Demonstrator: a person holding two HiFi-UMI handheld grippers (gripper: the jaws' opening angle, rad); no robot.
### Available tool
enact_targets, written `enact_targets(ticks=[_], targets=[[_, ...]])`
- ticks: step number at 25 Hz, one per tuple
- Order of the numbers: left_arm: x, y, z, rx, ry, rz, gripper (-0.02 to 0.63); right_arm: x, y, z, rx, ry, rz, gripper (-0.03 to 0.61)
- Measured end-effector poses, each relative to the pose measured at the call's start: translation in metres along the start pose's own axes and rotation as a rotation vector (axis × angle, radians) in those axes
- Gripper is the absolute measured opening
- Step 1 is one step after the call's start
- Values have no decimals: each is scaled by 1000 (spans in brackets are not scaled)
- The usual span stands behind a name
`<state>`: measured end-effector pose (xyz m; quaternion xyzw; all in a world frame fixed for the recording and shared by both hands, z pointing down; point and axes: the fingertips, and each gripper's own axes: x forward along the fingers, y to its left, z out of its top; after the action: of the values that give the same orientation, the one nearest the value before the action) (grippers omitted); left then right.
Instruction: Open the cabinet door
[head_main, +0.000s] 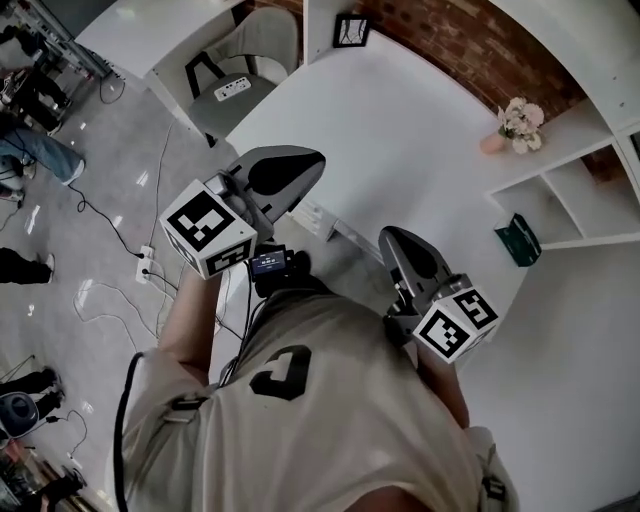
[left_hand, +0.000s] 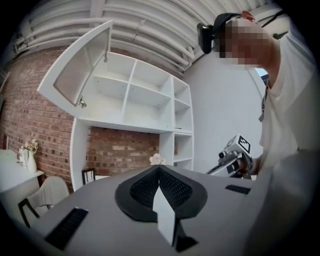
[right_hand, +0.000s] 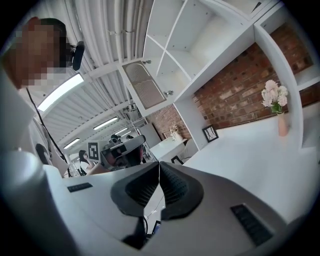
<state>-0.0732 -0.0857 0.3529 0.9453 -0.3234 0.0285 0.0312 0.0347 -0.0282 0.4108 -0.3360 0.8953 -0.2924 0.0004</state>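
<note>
Your left gripper is clenched: its two black ribbed pads meet along one seam, with nothing between them. Your right gripper is clenched in the same way and is also empty. In the head view, both point out over the white tabletop, the left ahead of the right, and neither touches anything. The cabinet door already stands open. It is high above and to the left of the left gripper's tips, well apart from them, and swung clear of the top-left compartment of the white shelf unit, so the inner face and its hinge fittings are turned toward you. From the right gripper, the same door lies above the tips and slightly to the left, also well apart. Straight beyond the left gripper's tips, a small bunch of pale flowers shows just over the seam, with the brick wall behind it under the shelves. To the right of the right gripper's tips, the flowers stand in a pink vase beside an upright of the unit. A framed picture leans at the far end of the tabletop, and a grey chair stands to its left — both well clear of either gripper.
</note>
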Motion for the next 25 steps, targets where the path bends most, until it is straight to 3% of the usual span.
enact_targets(ticks=[4,14,18,25], targets=[[-1,-42,-12,28,72,-62,17,-33,2,-14,34,-8,-11,28],[-10,-102,-34,5,140,-86,17,-73,18,-46,62,15,-11,28],[-6,-100,-44,-25,165,-93,17,-69,10,-47,85,25,-19,28],[-11,-51,-43,15,146,-60,17,-15,2,-37,65,39,16,28]])
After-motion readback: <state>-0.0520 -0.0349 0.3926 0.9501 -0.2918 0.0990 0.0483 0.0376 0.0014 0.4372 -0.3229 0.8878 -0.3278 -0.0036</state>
